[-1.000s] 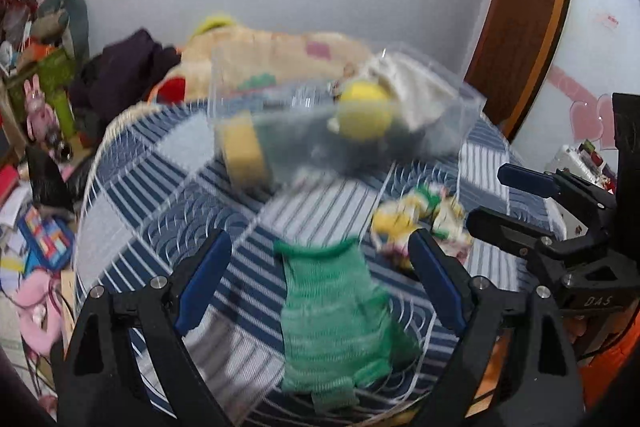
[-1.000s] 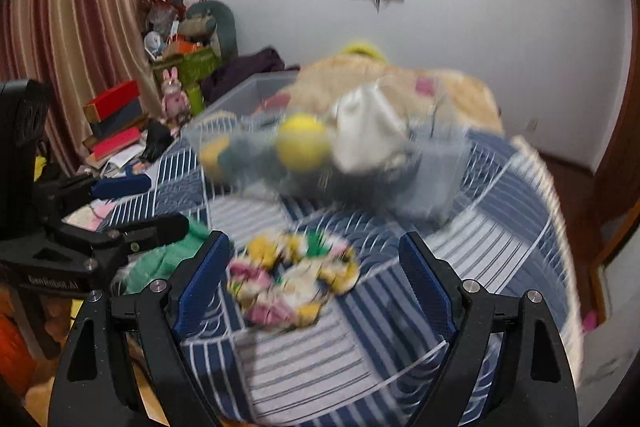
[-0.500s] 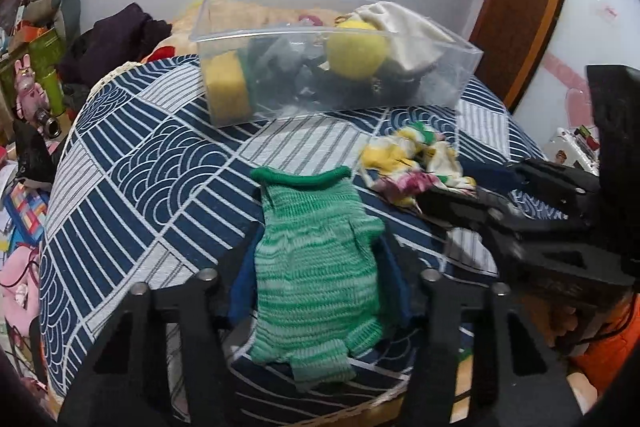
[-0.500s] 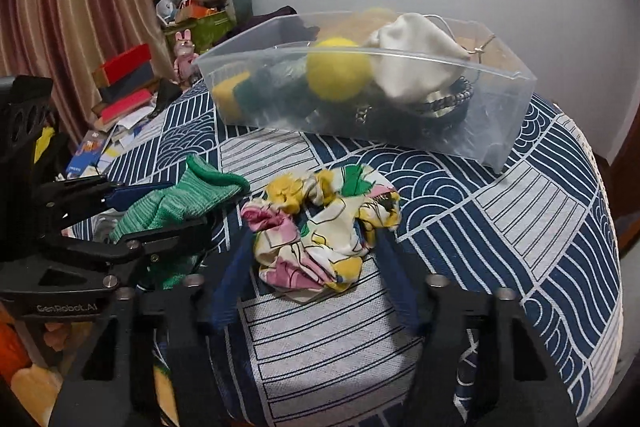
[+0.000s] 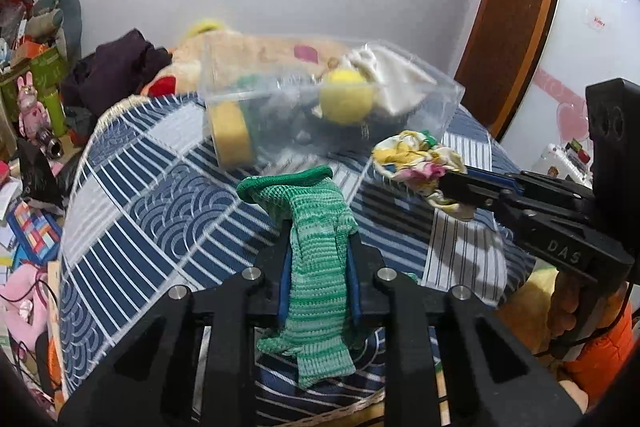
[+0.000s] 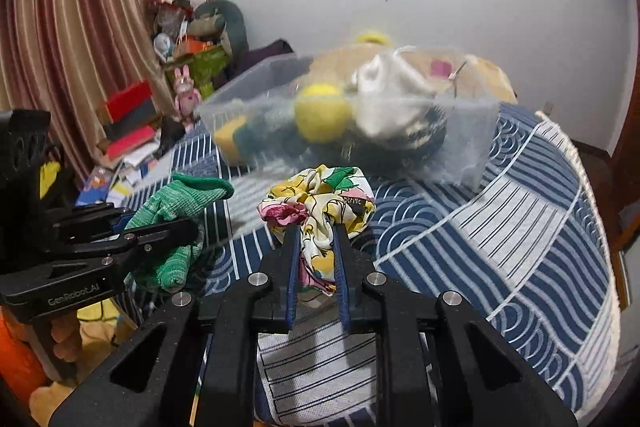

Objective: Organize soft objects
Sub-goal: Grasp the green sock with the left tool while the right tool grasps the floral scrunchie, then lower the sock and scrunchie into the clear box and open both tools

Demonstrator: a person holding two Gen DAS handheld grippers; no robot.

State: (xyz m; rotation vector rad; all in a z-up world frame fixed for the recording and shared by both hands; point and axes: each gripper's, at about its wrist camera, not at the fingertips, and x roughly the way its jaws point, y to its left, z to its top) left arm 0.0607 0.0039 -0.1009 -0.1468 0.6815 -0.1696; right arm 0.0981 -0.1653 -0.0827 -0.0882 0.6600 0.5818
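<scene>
The left gripper (image 5: 318, 247) is clamping the green knitted glove (image 5: 316, 267); the right gripper (image 6: 316, 243) is closing, pinching the floral fabric scrunchie (image 6: 320, 203) near the bedspread's (image 6: 520, 247) front edge.

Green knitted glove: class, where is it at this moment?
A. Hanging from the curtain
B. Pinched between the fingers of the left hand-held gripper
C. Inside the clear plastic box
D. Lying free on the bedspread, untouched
B: the green knitted glove sits clamped in the left hand-held gripper, in front of the clear plastic box, not in it.
</scene>
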